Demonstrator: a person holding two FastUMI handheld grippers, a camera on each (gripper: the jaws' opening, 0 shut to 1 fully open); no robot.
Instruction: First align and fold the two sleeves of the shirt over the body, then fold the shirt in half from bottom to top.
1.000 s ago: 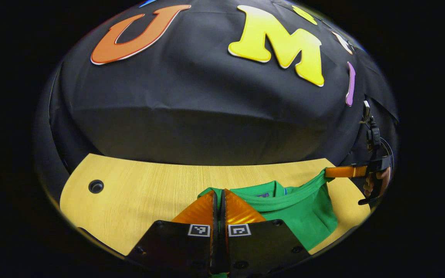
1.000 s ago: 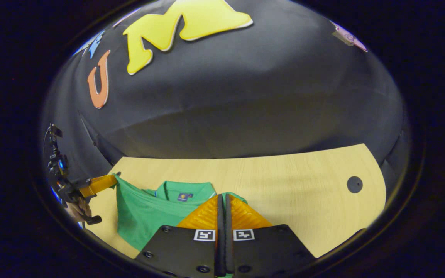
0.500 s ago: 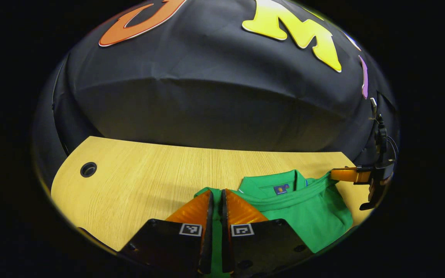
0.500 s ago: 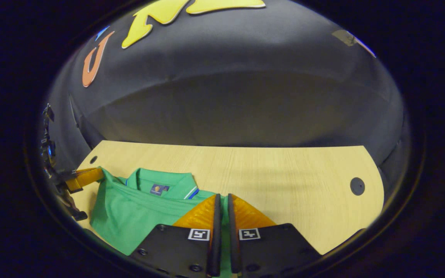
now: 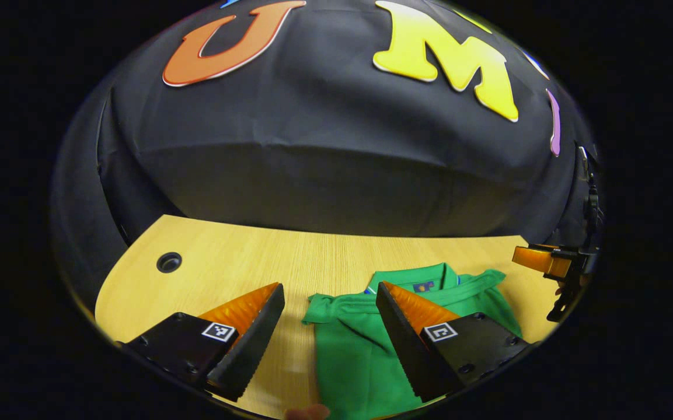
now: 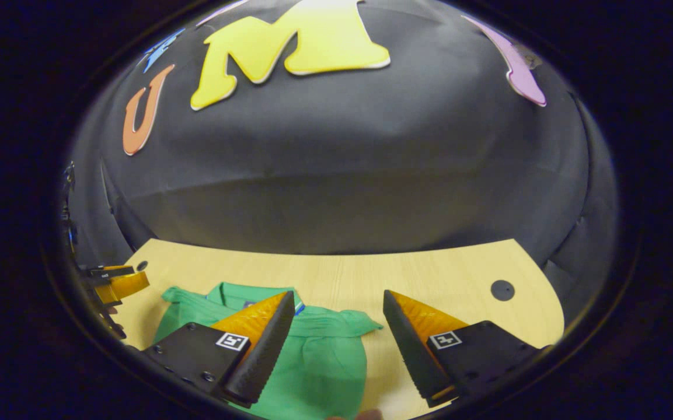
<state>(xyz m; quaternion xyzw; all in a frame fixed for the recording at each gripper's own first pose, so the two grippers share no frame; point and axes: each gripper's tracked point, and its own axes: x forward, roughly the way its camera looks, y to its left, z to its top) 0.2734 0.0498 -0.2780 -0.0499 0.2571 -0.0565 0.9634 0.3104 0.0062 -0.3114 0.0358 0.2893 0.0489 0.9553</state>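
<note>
A green polo shirt (image 5: 354,344) lies folded on the wooden table (image 5: 225,274), its collar (image 5: 424,279) toward the wall. My left gripper (image 5: 329,289) hovers open over the shirt's left edge, holding nothing. In the right gripper view the same shirt (image 6: 324,356) lies below my open right gripper (image 6: 338,294), which is empty over the shirt's right edge. The right gripper (image 5: 532,258) also shows at the far right of the left gripper view, just clear of the cloth. The left gripper (image 6: 117,283) appears at the left edge of the right gripper view.
A round cable hole (image 5: 168,262) is set in the table's far left corner, and another hole (image 6: 502,290) at the far right. The black booth wall rises directly behind the table's back edge. A fingertip (image 5: 307,413) shows at the bottom rim.
Both grippers were shut on the shirt's edge and have opened and let it go. The carried edge now rests on the shirt just short of the collar.
</note>
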